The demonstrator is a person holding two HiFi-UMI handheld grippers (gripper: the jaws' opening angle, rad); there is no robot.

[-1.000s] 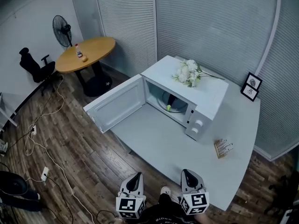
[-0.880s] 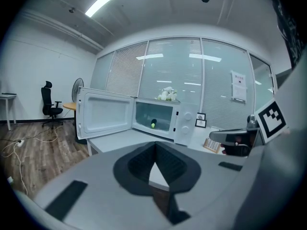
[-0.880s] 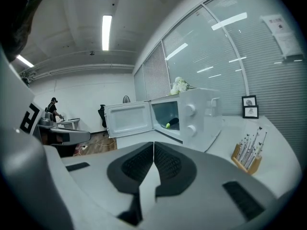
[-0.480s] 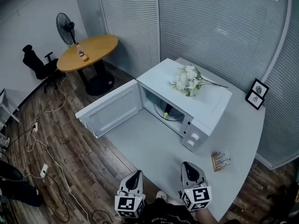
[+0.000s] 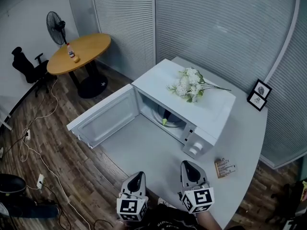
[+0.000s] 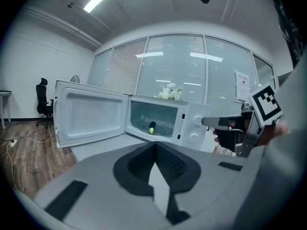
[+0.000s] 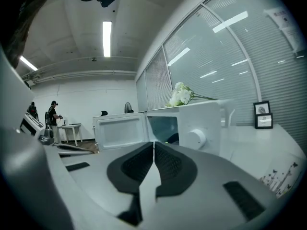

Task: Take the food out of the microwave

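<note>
White microwave (image 5: pixel 158 78) open, green food (image 5: pixel 164 121) half-hidden inside — left tongs (image 5: pixel 139 176), right tongs (image 5: pixel 187 165) both closed, empty.

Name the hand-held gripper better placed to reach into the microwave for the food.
Left, probably. The left hand-held gripper looks straight into the open microwave at the food; the right hand-held gripper faces its knobs, seeing the cavity obliquely. Both are shut and empty.

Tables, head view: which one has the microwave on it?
The big grey table in the foreground: the open microwave stands on it. The round wooden table by the fan has none.
</note>
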